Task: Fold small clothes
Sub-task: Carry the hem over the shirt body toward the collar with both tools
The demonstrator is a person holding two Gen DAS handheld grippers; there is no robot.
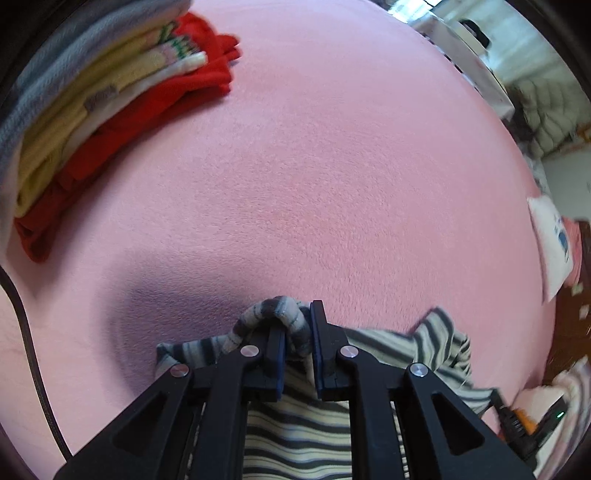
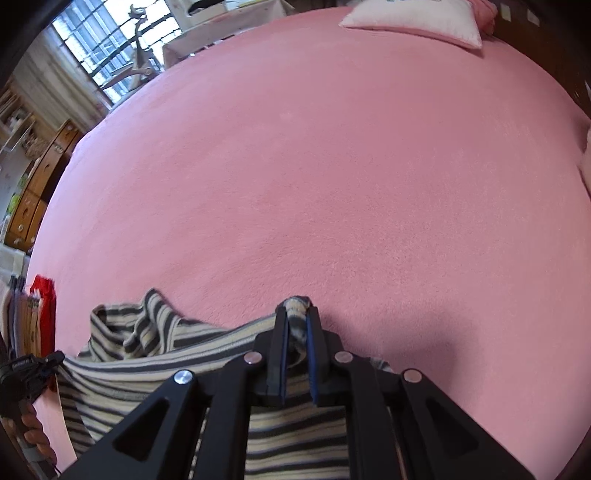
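A grey and cream striped garment (image 1: 295, 439) hangs between my two grippers just above the pink bed (image 1: 332, 166). My left gripper (image 1: 298, 332) is shut on a bunched corner of it. My right gripper (image 2: 296, 328) is shut on another bunched edge of the same garment (image 2: 155, 350), whose loose part trails to the left over the bed (image 2: 332, 166). Most of the garment is hidden under the gripper bodies.
A stack of folded clothes (image 1: 92, 96), red at the bottom, cream and grey above, lies at the far left and shows in the right wrist view (image 2: 42, 314). A white pillow (image 2: 413, 22) lies at the bed's far end. A black cable (image 1: 29, 339) runs at the left.
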